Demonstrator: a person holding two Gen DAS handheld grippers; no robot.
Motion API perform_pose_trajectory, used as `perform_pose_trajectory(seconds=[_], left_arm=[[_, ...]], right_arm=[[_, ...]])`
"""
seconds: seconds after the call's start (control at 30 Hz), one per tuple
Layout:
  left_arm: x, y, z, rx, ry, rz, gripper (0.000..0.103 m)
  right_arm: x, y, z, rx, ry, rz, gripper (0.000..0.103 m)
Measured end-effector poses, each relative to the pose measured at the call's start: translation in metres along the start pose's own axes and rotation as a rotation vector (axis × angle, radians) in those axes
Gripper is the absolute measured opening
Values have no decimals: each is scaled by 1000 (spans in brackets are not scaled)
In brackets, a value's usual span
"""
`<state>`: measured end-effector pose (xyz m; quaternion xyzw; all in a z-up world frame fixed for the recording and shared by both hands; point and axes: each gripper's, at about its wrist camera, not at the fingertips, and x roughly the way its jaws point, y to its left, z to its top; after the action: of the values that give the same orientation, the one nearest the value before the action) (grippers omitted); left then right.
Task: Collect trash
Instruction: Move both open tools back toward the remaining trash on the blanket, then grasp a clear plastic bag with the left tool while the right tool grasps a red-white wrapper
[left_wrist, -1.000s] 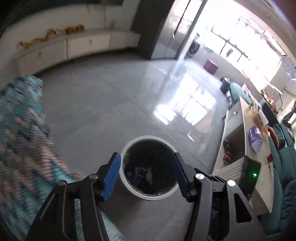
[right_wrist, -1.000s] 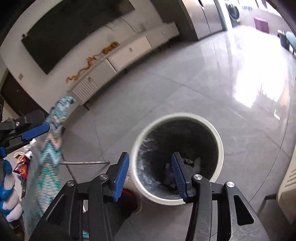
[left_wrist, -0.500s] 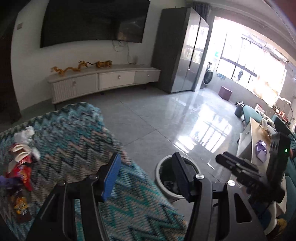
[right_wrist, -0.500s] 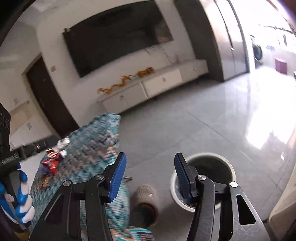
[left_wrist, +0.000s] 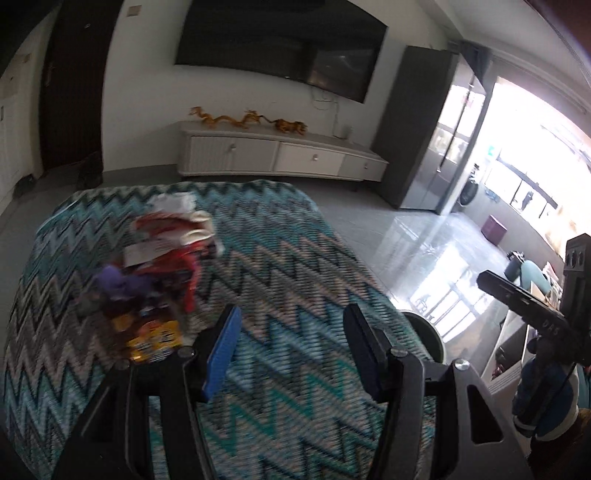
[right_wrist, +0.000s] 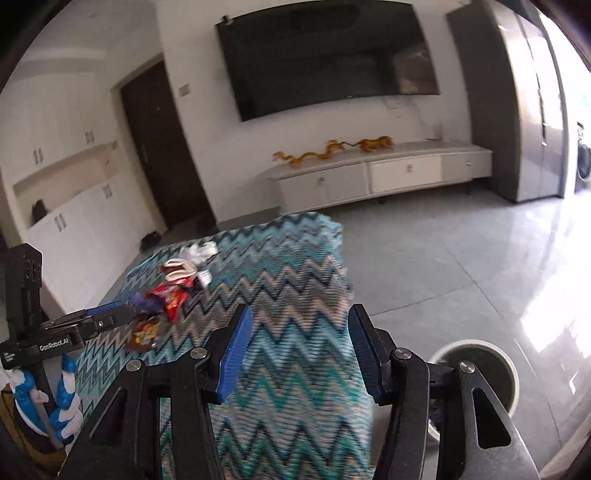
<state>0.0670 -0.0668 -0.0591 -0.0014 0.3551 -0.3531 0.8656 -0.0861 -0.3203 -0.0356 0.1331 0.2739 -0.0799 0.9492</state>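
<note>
A pile of trash (left_wrist: 159, 273) lies on the zigzag teal cloth (left_wrist: 280, 266) of the table: red and yellow snack wrappers, a purple scrap, white crumpled paper. It also shows in the right wrist view (right_wrist: 166, 295). My left gripper (left_wrist: 291, 347) is open and empty, over the cloth to the right of the pile. My right gripper (right_wrist: 299, 350) is open and empty, above the cloth near its right edge. The white round bin (right_wrist: 476, 365) stands on the floor right of the table, also seen in the left wrist view (left_wrist: 424, 332).
A low white TV cabinet (left_wrist: 277, 155) with golden dragon figures stands at the far wall under a dark TV (right_wrist: 328, 55). The grey tiled floor (right_wrist: 461, 266) lies right of the table. A dark tall cabinet (left_wrist: 424, 125) is at the right. White cupboards (right_wrist: 66, 206) are at the left.
Both grippers have lifted away from over the bin and swung left, back over the table toward the trash pile. Both stay open and empty.
</note>
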Motion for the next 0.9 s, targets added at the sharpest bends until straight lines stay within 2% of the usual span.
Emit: perform_pose_trajectory(seconds=[0.2,0.3,0.43,0.67,0.77,0.9], left_arm=[[-13,72,-12,-67,2,41,56],[-15,104,-14,-96,8,56,60],[-11,137,-12,-70,27,101,61],[16,170,-4,15,90,124,60],[38,179,0,49,135,118,60],[58,189,5,61,151,115,60]], right_arm=[[22,45,5,-90,43,42,54],[38,67,9,-137,69,64,54],[63,96,13,-194,104,102,54],[114,144,30,-301,150,174,54],[141,166,39,-357,165,193,59],[180,192,49,-429,186,201,60]])
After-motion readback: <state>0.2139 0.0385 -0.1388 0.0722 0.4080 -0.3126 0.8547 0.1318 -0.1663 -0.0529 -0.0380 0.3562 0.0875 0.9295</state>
